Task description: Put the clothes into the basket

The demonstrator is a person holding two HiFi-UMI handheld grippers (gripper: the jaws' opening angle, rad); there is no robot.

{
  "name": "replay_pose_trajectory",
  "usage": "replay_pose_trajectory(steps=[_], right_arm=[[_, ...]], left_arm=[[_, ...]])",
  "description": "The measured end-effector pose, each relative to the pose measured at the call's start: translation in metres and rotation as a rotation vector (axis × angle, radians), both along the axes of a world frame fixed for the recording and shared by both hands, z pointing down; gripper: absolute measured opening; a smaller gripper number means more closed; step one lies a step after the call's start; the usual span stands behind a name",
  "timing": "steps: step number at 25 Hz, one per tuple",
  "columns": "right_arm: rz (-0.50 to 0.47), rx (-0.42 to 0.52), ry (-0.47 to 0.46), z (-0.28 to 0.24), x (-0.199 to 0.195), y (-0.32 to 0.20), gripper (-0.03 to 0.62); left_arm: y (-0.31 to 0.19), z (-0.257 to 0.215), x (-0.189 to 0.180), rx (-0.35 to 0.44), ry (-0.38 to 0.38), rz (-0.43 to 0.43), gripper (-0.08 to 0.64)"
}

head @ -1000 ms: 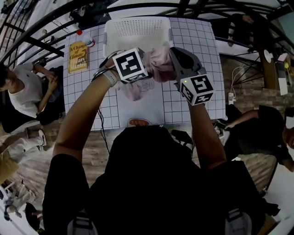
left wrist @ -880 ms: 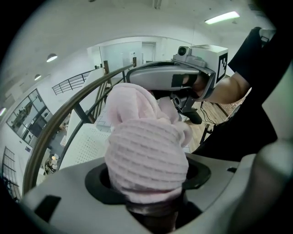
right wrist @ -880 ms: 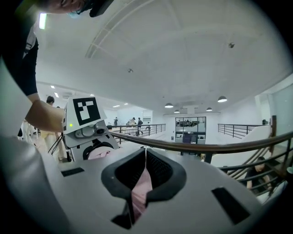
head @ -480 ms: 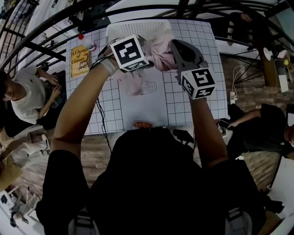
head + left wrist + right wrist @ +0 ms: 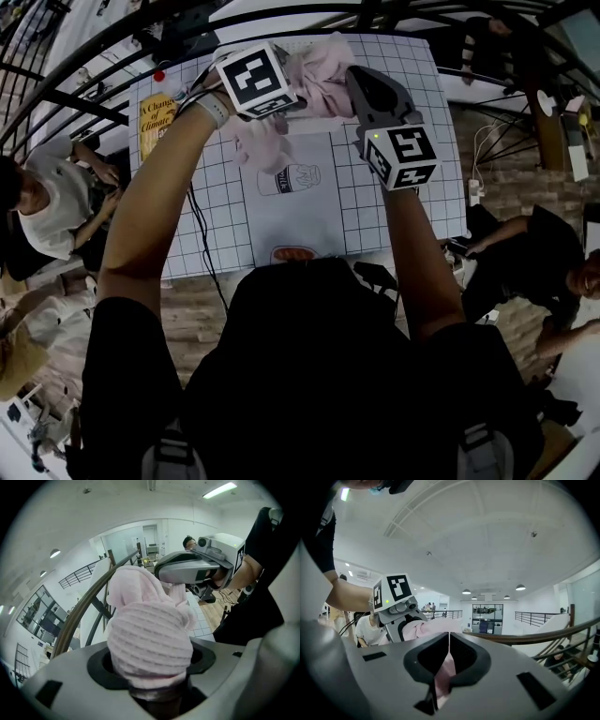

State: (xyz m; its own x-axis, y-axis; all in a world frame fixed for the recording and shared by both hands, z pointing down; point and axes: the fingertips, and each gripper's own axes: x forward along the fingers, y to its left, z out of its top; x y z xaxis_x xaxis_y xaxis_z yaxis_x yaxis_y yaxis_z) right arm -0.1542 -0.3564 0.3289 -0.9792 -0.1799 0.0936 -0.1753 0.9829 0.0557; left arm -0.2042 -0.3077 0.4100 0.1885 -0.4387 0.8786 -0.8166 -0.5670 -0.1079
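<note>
Gridded white tabletop (image 5: 375,197) lies below the pale pink ribbed knit garment (image 5: 319,75), held up so it can travel to the basket, which I can't see. My left gripper (image 5: 152,691) clamps a thick bunch; my right gripper (image 5: 447,667) pinches a thin fold, jaws nearly together.

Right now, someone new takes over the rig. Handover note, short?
Left gripper: shut on a thick bunch of the pink garment.
Right gripper: shut on a thin fold of the same garment.
Garment: held up between both grippers over the far part of the table, with a loose end hanging down.
Basket: not clearly in view.
Done: garment picked up.
Left: carry it over the basket and open both grippers.
</note>
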Motion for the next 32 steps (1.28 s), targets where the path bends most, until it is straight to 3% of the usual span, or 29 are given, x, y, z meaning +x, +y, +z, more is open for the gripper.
replay_pose_trajectory(steps=[7,16,19,27,32], right_arm=[[0.044,-0.03,0.026,0.019,-0.01,-0.013,0.02],[0.073,-0.051,0.071,0.052,-0.021,-0.029,0.02],[0.086,-0.032,0.104,0.066,-0.023,-0.033,0.019],[0.098,-0.086,0.121,0.096,-0.034,-0.043,0.02],[0.099,-0.104,0.129,0.11,-0.04,-0.048,0.02]], left_arm=[[-0.017,0.017,-0.034,0.033,-0.023,-0.036,0.314],[-0.057,0.049,-0.069,0.03,-0.084,0.005,0.314],[-0.07,0.069,-0.076,0.016,-0.09,0.026,0.314],[-0.084,0.129,-0.086,0.015,-0.045,0.026,0.314],[-0.093,0.156,-0.098,0.032,-0.096,0.057,0.316]])
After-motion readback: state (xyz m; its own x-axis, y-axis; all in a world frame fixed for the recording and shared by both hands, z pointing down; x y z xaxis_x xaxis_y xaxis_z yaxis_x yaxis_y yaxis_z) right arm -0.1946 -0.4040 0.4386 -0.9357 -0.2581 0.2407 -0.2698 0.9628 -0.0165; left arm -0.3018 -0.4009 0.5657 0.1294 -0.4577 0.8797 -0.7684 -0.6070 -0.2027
